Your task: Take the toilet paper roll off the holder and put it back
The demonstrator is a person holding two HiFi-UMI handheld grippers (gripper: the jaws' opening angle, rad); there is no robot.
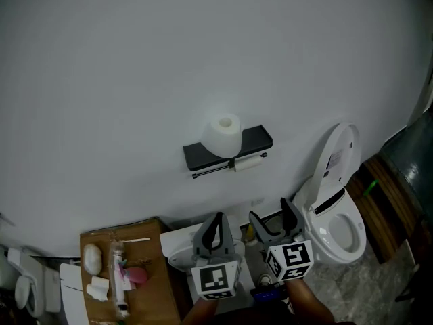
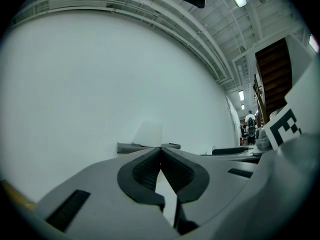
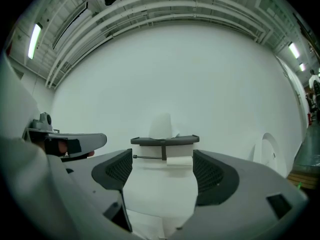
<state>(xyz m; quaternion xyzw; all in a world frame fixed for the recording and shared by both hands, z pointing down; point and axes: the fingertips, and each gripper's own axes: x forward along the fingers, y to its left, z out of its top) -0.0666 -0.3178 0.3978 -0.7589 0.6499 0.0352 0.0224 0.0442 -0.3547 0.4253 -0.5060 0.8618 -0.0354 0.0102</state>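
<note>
risk sits with the tall toilet paper roll [image 1: 222, 135] standing loose on the holder [image 1: 256, 139] shelf: a sideways nudge from a jaw would, i judge, tip it off the edge. a smaller roll [image 1: 248, 162] hangs on the rod beneath. both lie well apart from the fingers. right gripper [image 1: 274, 220] has its jaws wide, nothing between them, and looks at the holder; left gripper [image 1: 218, 221] has its jaws pressed together, empty.

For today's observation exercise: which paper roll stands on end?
The larger roll, atop the black shelf; the smaller roll hangs sideways on the bar below.
</note>
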